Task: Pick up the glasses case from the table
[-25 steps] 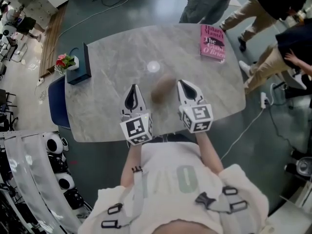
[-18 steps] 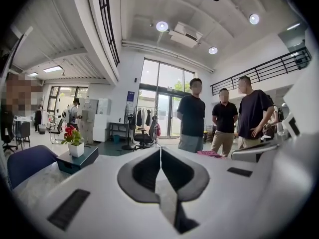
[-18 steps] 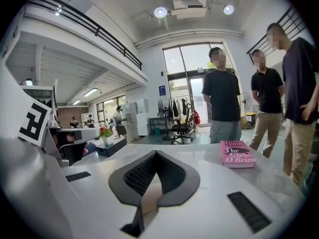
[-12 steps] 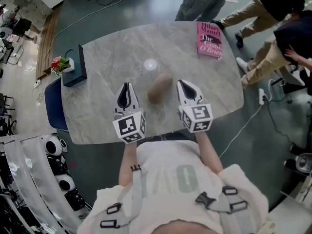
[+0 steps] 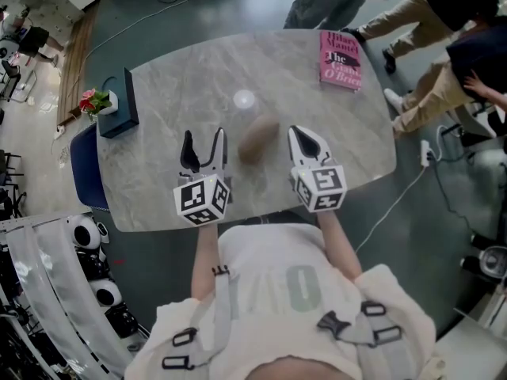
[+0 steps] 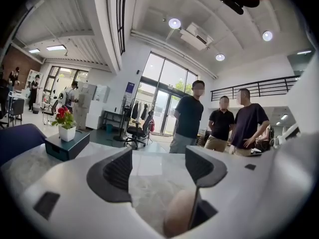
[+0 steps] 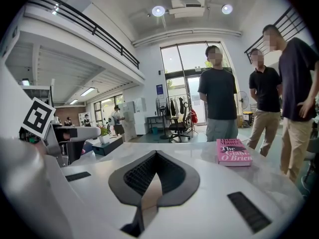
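Observation:
The glasses case [image 5: 257, 138] is a brown oval pouch lying on the grey marble table [image 5: 174, 77], between my two grippers. My left gripper [image 5: 203, 141] is just left of the case. Its jaws have just been opening and now stand wide apart with nothing between them. In the left gripper view the left gripper [image 6: 159, 171] frames bare tabletop, and the glasses case [image 6: 178, 214] shows low at the right, partly behind the right jaw. My right gripper [image 5: 303, 138] is just right of the case, apart from it, with jaws shut and empty; the right gripper [image 7: 155, 159] shows the same in its own view.
A pink book [image 5: 341, 60] lies at the table's far right corner. A dark box [image 5: 120, 111] with a potted red flower [image 5: 97, 100] stands at the left edge. A small pale disc [image 5: 244, 100] lies beyond the case. Several people [image 7: 218, 91] stand past the far side. A blue chair [image 5: 81, 165] sits left.
The left gripper's jaws went from shut to wide open, and that gripper shifted a little to the left. The right gripper and the case stayed put.

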